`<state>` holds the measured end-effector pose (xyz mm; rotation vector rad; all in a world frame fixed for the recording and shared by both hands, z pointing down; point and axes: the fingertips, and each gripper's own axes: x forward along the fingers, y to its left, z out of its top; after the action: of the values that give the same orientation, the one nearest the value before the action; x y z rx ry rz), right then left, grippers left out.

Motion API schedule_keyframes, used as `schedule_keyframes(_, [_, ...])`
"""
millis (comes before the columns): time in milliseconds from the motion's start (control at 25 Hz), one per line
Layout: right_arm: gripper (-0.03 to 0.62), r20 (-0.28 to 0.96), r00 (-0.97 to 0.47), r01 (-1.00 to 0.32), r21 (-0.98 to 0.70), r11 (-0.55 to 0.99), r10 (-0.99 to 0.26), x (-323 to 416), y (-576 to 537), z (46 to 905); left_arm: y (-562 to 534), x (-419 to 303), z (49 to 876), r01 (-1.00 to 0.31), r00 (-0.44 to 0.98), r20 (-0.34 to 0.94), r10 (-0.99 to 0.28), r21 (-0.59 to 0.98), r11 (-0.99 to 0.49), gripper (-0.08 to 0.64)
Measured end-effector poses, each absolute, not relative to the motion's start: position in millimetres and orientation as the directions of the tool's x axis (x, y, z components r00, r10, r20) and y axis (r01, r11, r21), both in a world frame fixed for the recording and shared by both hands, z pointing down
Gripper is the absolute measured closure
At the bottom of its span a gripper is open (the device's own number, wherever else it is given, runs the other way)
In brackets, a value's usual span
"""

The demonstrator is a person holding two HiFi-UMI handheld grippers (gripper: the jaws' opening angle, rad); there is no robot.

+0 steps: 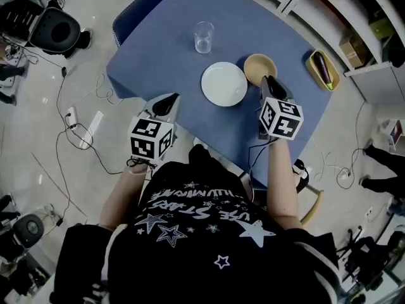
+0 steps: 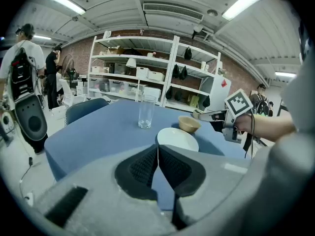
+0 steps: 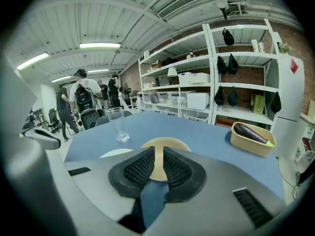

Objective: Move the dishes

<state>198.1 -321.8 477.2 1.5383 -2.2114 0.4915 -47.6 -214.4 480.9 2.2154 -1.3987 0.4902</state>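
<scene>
- Your dishes sit mid-table on the blue table [image 1: 164, 49]: a round, plain white plate [image 1: 224, 84], shallow and bare, with a small tan bowl [image 1: 258, 67] just to its right.
- The two rims are so close that I can't tell whether they touch.
- The bowl is smooth and pale wood-coloured, and it looks empty from overhead.
- Your right gripper [image 1: 271, 81] hangs at the bowl's near-right rim, pointing down toward it.
- In the right gripper view, the right gripper's [image 3: 156, 163] jaws stand a narrow slit apart. The bowl [image 3: 165, 142] shows through the gap, but I see no pad pressing on it.
- Your left gripper [image 1: 166, 101] is over the table's near-left edge, well apart from the plate.
- In the left gripper view its jaws are pressed together on nothing, and the plate [image 2: 177, 137] lies straight ahead of them.
- A clear, empty drinking glass [image 1: 204, 37] stands upright beyond the plate, toward the far edge.
- A yellow tray [image 1: 311, 63] holding a dark purple eggplant [image 1: 324, 68] sits at the right corner, beyond the bowl.
- A blue chair [image 1: 136, 14] is tucked in at the far-left edge.
- Cables trail across the floor to your left.
- White shelving [image 3: 197, 82] lines the wall past the table, and people stand off to the side.
</scene>
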Motion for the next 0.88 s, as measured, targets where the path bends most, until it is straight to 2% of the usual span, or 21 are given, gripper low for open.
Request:
schedule_keyframes(200, [0.584,0.496,-0.376,-0.912,-0.051,0.406,-0.783,154,-311,474,-179,-78,487,-0.938,0.346,0.523,-0.779,0.214,-0.272,0.537])
schedule_keyframes(440, [0.589,0.425,-0.441,-0.879,-0.028,0.475,-0.791,111,-280,455,-118,-107,494,-0.946,0.299,0.524,-0.798,0.271,-0.177,0.537])
schedule_keyframes(880, [0.589,0.423,-0.555,-0.796,-0.021,0.605,-0.716,58,-177,448,-7,-134,482,-0.965,0.205,0.499,-0.842,0.246,-0.089,0.537])
